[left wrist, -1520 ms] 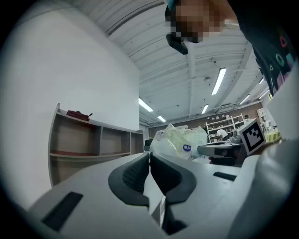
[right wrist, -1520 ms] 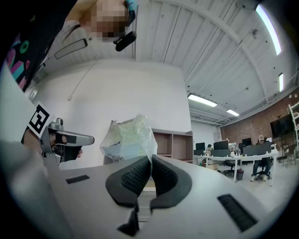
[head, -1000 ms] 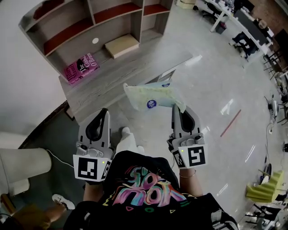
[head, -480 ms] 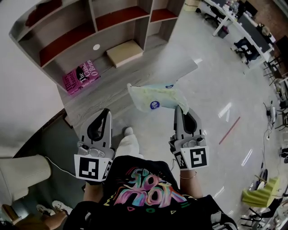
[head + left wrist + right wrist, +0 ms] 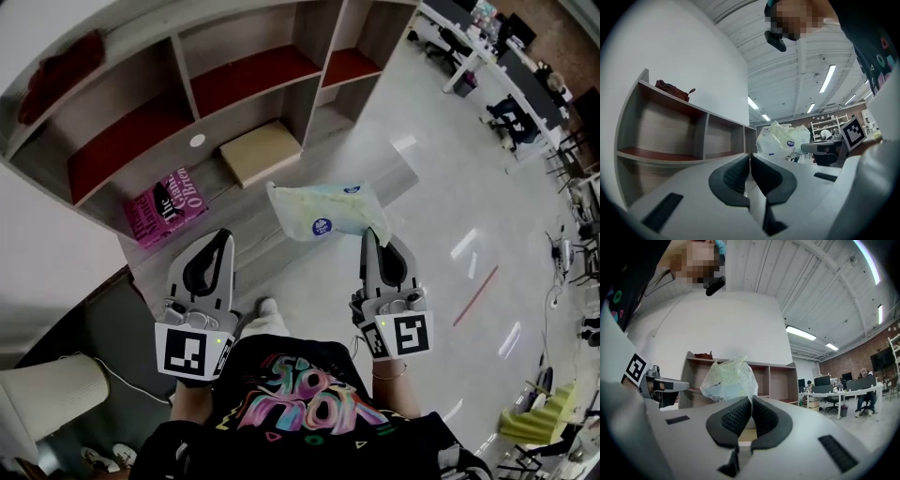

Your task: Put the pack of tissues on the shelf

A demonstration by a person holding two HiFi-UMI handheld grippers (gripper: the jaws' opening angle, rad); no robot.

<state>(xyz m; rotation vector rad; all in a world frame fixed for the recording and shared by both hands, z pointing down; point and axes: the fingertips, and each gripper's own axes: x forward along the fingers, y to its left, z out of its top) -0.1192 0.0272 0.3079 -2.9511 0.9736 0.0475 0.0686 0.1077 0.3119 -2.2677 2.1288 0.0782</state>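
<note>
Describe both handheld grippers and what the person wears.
The left gripper and right gripper have light grey shells tapering to jaws with black ribbed pads; each carries a black-and-white square-marker cube. The person wears a black shirt with multicoloured print.

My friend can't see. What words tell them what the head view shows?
From above, a person's right gripper pinches a pale pack of tissues in its shut fingers, holding it out toward a wooden shelf. The left gripper is shut and empty. A pink book and a tan box lie on the shelf's bottom board.
</note>
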